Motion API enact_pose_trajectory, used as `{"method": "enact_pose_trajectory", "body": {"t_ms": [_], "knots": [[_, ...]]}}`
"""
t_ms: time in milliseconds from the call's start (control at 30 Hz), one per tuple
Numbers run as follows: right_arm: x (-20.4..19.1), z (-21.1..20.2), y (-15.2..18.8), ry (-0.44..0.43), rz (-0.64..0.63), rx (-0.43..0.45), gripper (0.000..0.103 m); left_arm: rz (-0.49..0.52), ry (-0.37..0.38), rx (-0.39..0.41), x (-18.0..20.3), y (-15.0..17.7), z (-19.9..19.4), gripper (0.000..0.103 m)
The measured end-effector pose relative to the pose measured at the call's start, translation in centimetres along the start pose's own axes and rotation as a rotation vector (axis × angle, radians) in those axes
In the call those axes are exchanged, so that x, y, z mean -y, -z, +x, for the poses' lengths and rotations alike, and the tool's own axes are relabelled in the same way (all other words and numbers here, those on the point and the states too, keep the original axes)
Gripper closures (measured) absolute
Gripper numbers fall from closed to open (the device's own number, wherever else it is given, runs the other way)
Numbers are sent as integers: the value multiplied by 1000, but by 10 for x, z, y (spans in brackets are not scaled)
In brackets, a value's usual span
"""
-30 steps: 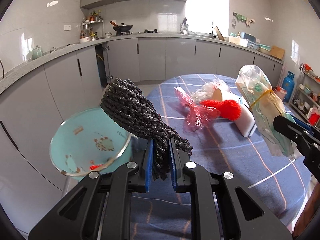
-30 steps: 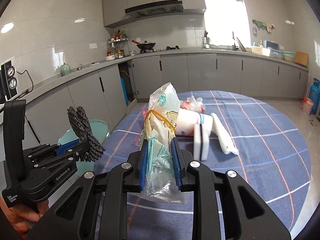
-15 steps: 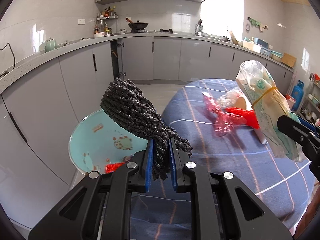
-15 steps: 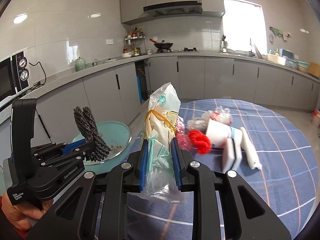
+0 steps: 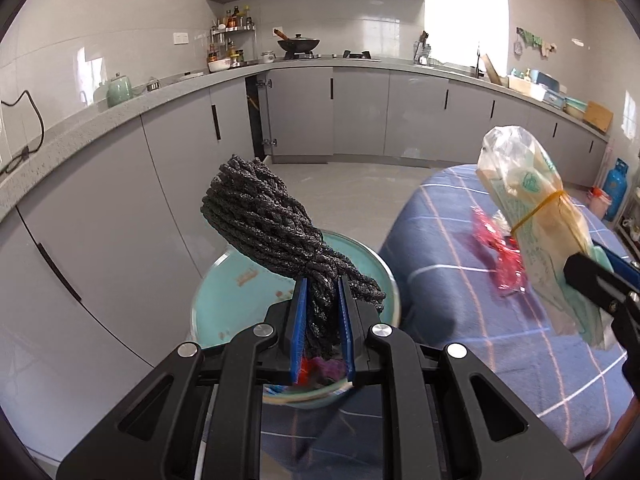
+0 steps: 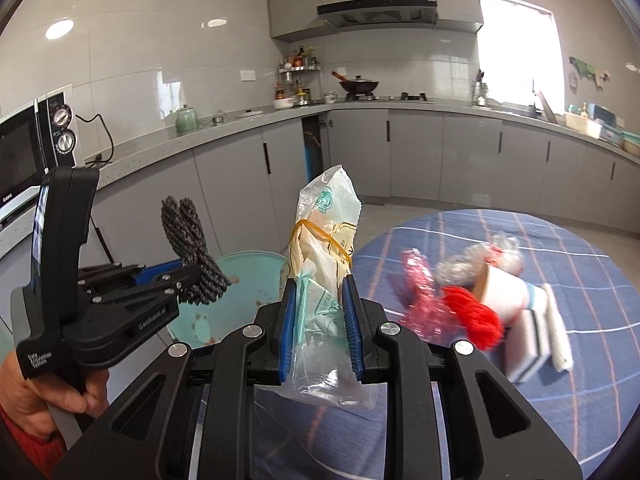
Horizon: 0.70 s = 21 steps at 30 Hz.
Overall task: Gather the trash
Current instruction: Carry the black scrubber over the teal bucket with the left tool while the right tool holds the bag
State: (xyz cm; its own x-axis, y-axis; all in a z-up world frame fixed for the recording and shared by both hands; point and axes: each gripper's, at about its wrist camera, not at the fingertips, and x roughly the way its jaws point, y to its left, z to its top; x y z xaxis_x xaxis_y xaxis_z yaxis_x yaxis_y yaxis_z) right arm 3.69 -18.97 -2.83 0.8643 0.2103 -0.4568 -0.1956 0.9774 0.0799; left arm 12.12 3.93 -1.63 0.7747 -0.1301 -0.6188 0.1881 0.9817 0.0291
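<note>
A round surface [image 6: 560, 264] in blue checked cloth is carrying a red yarn ball [image 6: 474, 316], pink wrapper [image 6: 418, 296] and paper cup [image 6: 506, 296]. Beside it, a teal bin [image 5: 372, 268] is standing on the floor. Above the bin, the left hand-held gripper [image 5: 322, 308] is clamping a dark rope bundle [image 5: 264, 216]. The right hand-held gripper [image 6: 320, 312] is squeezing a rubber-banded plastic bag [image 6: 326, 240], held upright.

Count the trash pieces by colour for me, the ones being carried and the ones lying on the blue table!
Dark grey: 1, the braided rope bundle
Clear: 2, the rubber-banded plastic bag and crumpled film
Pink: 1, the crinkly wrapper
Red: 1, the yarn clump
White: 3, the paper cup, sponge block, rolled tissue
Total: 8
</note>
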Motion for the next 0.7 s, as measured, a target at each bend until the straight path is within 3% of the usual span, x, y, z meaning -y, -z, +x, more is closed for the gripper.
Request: {"method": "enact_pose_trajectory", "body": {"t_ms": [133,700], "knots": [[-15,14,-7,-22,1,-10,80,40,-31,8,-10,-7,2,88],[-55,69,-20,-78,-9,-79,79,-30,13,-114,-53,12,48,88]]}}
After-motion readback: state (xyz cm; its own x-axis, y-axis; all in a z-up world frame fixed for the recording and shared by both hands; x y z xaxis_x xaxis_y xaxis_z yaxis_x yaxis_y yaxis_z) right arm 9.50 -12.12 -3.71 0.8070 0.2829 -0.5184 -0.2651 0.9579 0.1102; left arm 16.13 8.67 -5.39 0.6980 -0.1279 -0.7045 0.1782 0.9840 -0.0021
